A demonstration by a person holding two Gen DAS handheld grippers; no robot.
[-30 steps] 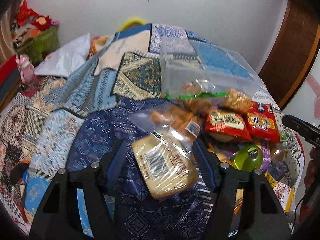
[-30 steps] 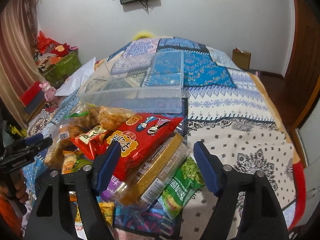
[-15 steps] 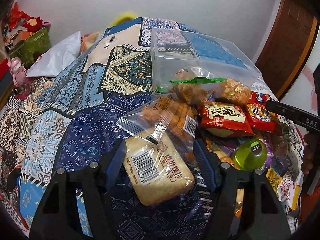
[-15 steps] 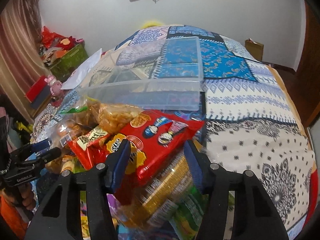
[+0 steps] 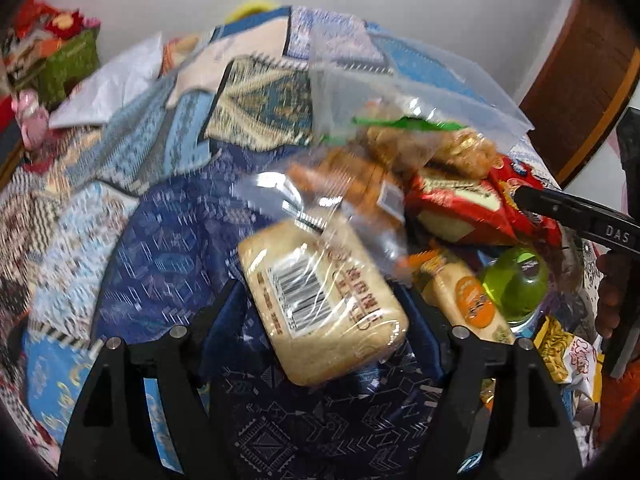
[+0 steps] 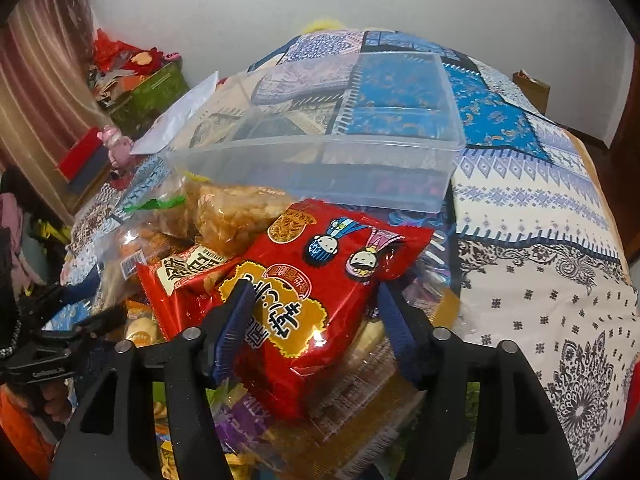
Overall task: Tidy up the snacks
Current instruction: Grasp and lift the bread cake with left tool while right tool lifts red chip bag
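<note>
A pile of snack packs lies on a patterned bedspread in front of a clear plastic bin [image 6: 320, 152], which also shows in the left wrist view [image 5: 400, 84]. My left gripper [image 5: 320, 304] is open around a pale bread pack with a barcode [image 5: 320, 300]; its fingers stand beside the pack. My right gripper [image 6: 316, 320] straddles a red noodle-snack bag with cartoon faces [image 6: 312, 280], its blue pads close to the bag's sides. I cannot tell if the pads press it. The right gripper's finger [image 5: 576, 216] reaches over the red bags in the left wrist view.
Other packs in the pile: a smaller red bag [image 6: 180, 276], clear bags of fried snacks [image 6: 236, 212], a green round container [image 5: 516, 280], an orange-label pack [image 5: 464, 300]. A white pillow [image 5: 108, 88] and green boxes [image 6: 148, 92] lie at the left. A wooden door [image 5: 584, 60] stands at the right.
My right gripper moved forward and down over the red bag, its jaws narrower than a second ago. My left gripper edged forward around the bread pack, which now sits deeper between the fingers.
</note>
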